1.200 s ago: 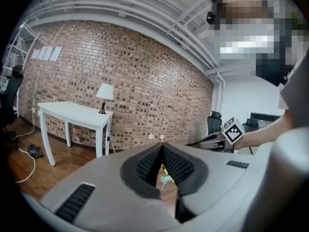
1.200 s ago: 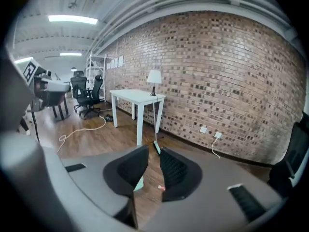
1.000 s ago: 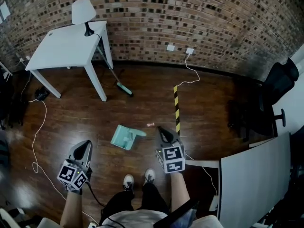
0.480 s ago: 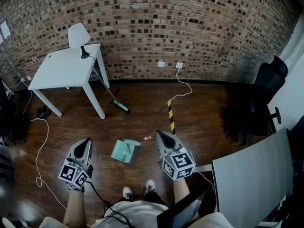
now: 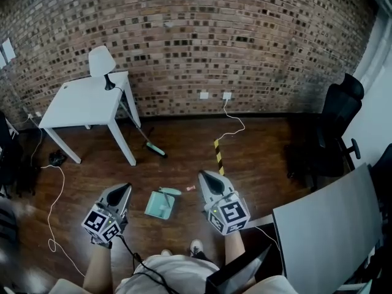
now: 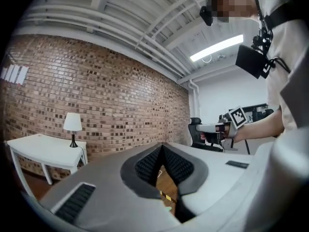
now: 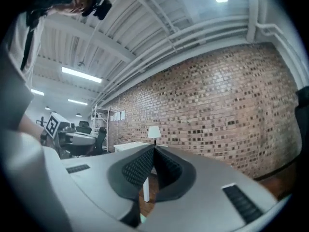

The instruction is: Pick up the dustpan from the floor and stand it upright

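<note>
While dustpan [image 5: 160, 204] lies flat on floor [image 5: 257, 164] | mint-green | handle at far edge

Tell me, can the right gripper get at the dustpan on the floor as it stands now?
Probably not yet. The right gripper points level toward the brick wall with its jaws shut, while the dustpan lies flat on the floor below it. Nothing lies between them, so lowering and opening should do.

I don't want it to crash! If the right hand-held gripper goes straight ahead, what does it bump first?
Probably the white table with the lamp: the shut right hand-held gripper points level at it. Nothing stands between, as far as the pictures show.
</note>
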